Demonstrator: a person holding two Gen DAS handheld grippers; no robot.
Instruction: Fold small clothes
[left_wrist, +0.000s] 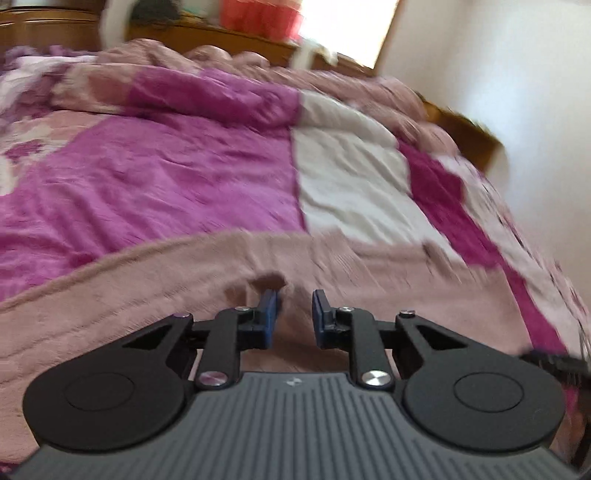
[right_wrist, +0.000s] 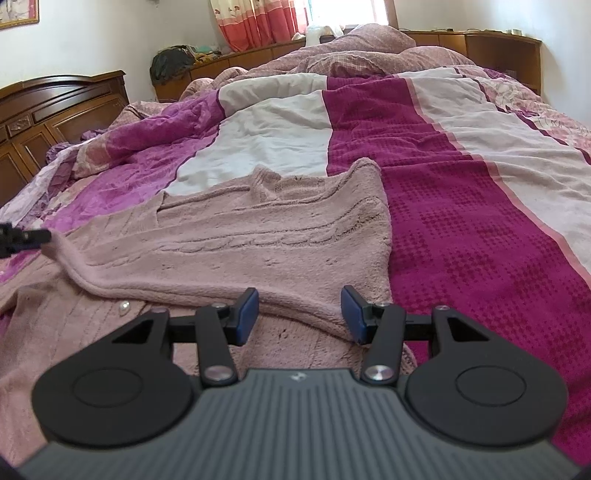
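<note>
A pink knitted sweater (right_wrist: 240, 236) lies spread on the bed with one side folded over itself, and a pearl button (right_wrist: 123, 306) shows on the layer beneath. In the blurred left wrist view my left gripper (left_wrist: 295, 314) has its blue pads close together, with a ridge of the sweater (left_wrist: 147, 295) pinched between them. In the right wrist view the left gripper (right_wrist: 37, 235) shows at the far left, where the sweater's edge rises to its tip. My right gripper (right_wrist: 299, 310) stands open over the folded edge at the sweater's near right corner. The fabric runs between its fingers.
The bed wears a magenta, white and pink patchwork cover (right_wrist: 461, 206). Rumpled pink quilts (right_wrist: 369, 48) are heaped at the far end. A carved wooden cabinet (right_wrist: 55, 107) stands at the left, a wooden headboard shelf (right_wrist: 498, 48) and a red curtain (right_wrist: 258, 22) behind.
</note>
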